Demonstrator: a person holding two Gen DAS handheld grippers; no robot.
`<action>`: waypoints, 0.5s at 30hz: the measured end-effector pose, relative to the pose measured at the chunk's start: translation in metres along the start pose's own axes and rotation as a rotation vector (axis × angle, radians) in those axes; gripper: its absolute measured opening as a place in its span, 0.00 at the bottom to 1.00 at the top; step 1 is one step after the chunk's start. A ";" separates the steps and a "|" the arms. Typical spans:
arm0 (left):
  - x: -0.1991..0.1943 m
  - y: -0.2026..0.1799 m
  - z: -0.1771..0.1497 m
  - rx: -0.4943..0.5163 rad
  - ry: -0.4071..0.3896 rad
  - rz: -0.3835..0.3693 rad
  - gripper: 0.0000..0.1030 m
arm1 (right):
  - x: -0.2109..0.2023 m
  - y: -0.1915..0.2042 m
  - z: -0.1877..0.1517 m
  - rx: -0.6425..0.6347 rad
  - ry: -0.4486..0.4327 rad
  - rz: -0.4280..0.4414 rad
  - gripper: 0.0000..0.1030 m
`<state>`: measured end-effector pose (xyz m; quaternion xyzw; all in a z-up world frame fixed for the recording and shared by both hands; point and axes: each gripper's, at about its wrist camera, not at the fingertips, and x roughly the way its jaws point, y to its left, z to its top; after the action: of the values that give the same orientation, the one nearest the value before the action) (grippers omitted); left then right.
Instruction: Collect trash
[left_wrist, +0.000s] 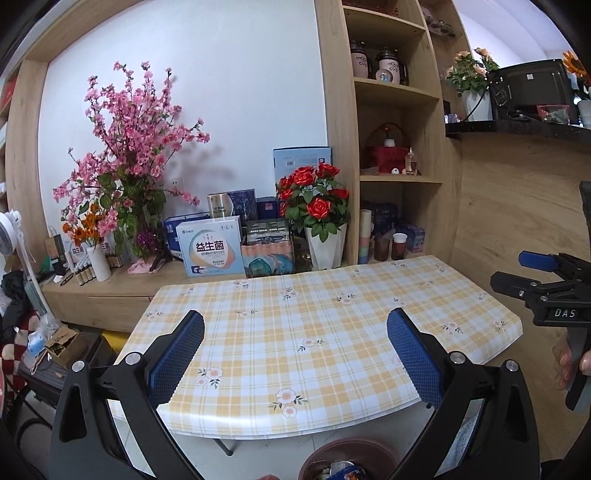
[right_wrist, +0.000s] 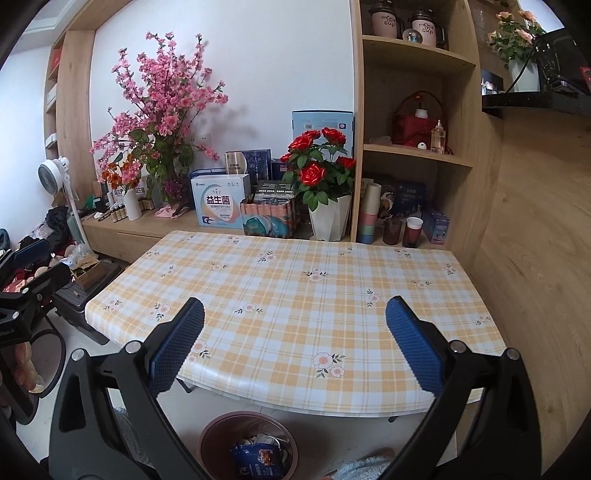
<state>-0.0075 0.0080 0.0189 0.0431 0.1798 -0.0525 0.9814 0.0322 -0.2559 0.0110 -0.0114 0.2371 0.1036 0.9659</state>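
Brown bin (right_wrist: 247, 443) holds trash (right_wrist: 258, 456) below table (right_wrist: 295, 295); left hand-held gripper (left_wrist: 295, 332), right hand-held gripper (right_wrist: 295, 325) both spread apart, holding nothing.

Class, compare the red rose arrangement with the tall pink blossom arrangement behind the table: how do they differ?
The red roses are low and compact; the pink blossoms spread tall and wide. The roses sit in a faceted white pot by the shelf unit; the blossoms stand further left, their container hidden. Both stand on the wooden ledge behind the table.
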 end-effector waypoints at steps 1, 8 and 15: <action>-0.002 -0.002 0.001 0.004 -0.004 0.000 0.94 | 0.000 -0.001 0.000 0.004 0.005 0.000 0.94; -0.006 -0.007 0.004 0.004 -0.015 0.000 0.94 | 0.000 -0.004 0.000 0.016 0.009 -0.002 0.94; -0.006 -0.009 0.003 0.010 -0.013 0.001 0.94 | -0.003 -0.006 0.000 0.018 0.002 -0.009 0.94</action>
<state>-0.0127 -0.0006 0.0235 0.0477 0.1733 -0.0533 0.9823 0.0309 -0.2627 0.0120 -0.0039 0.2390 0.0970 0.9661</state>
